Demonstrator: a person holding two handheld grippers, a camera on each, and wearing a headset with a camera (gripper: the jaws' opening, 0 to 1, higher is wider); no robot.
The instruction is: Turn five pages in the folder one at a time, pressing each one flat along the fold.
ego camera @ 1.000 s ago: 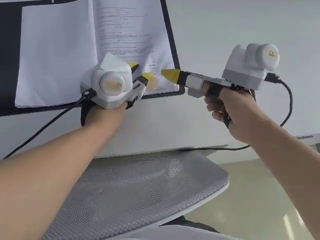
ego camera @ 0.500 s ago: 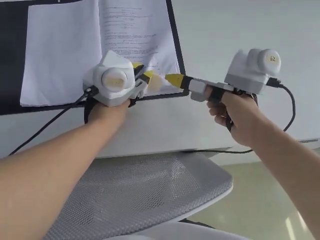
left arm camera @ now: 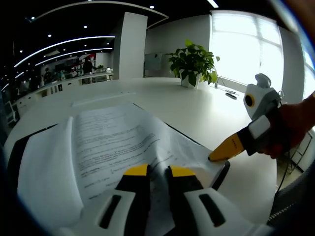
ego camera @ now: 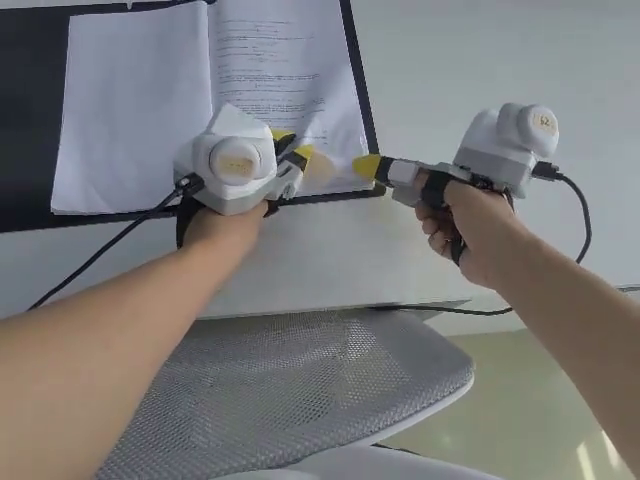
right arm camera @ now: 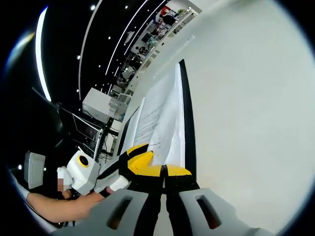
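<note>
White tabletop [ego camera: 480,60] carries open black folder [ego camera: 30,120] of white printed pages. Left hand-held gripper [left arm camera: 158,171] at folder's near right page corner, jaws almost closed around paper, cannot tell if pinched. Right hand-held gripper [ego camera: 366,166] clenched, empty, just beside same corner. Step: starting page turn. Next: secure pinch, lift, sweep across fold, press flat.

The head view looks forward and down over the person's forearms, past a mesh chair [ego camera: 300,390], onto the near edge of the table [ego camera: 480,60] and the open folder [ego camera: 25,110]. The left gripper view sits low and close over the folder's near edge, facing across the table toward a plant [left arm camera: 193,61], the right gripper [left arm camera: 219,155] at its right. The right gripper view, rolled, looks along the folder's right edge, the left gripper [right arm camera: 138,155] at lower left. All three share the printed page [ego camera: 280,80]
</note>
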